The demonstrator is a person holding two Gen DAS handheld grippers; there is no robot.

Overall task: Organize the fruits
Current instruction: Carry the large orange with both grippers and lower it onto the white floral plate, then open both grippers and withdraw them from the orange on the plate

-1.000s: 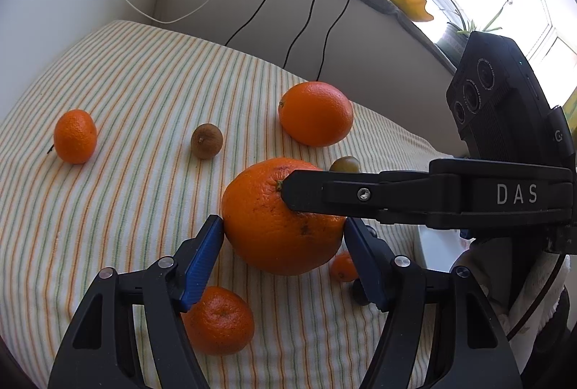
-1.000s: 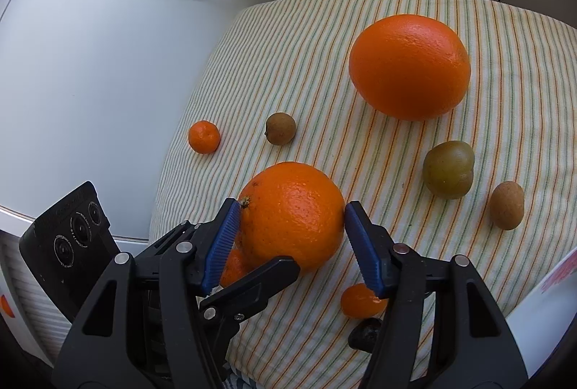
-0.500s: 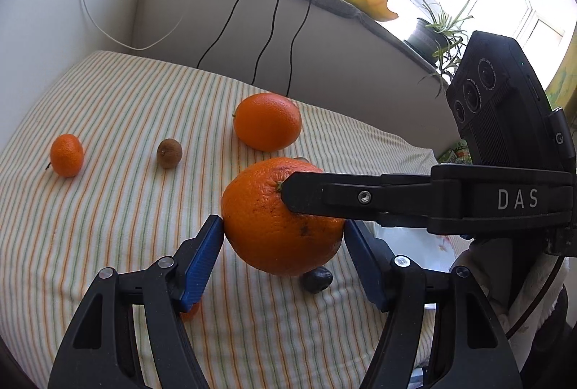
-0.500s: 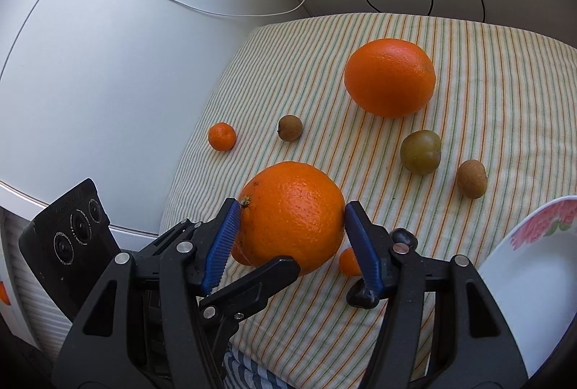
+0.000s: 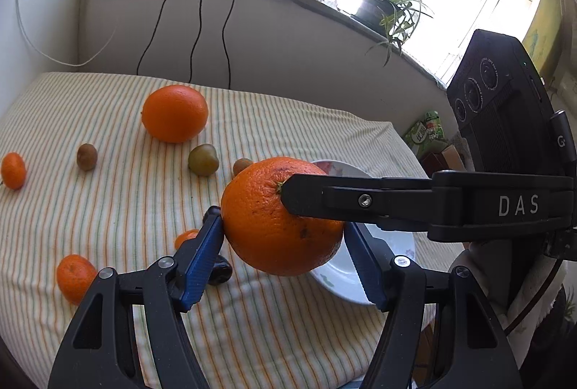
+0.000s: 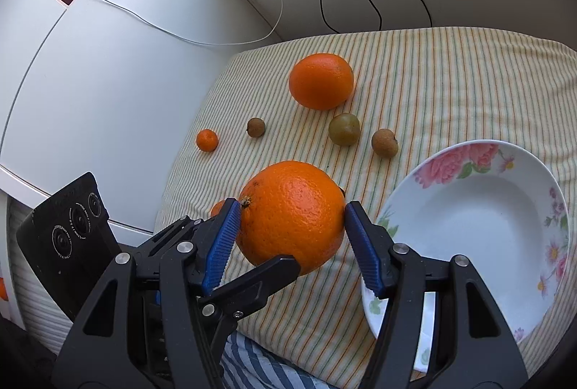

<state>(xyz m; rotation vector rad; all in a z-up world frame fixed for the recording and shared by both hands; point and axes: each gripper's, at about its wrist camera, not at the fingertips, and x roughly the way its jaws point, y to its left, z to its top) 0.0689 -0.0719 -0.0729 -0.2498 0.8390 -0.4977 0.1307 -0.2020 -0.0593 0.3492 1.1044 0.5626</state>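
Both claws, left claw (image 5: pixel 283 237) and right claw (image 6: pixel 290 226), pinch one big orange (image 5: pixel 281 216). It has risen off the table, and now the plate (image 6: pixel 479 230) is near.

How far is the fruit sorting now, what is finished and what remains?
Nothing looks finished: the flowered plate holds no fruit. In hand: the left gripper and right gripper together clamp one large orange, off the striped cloth. Left: the second large orange, the green fruit, small mandarins and brown fruits on the cloth.
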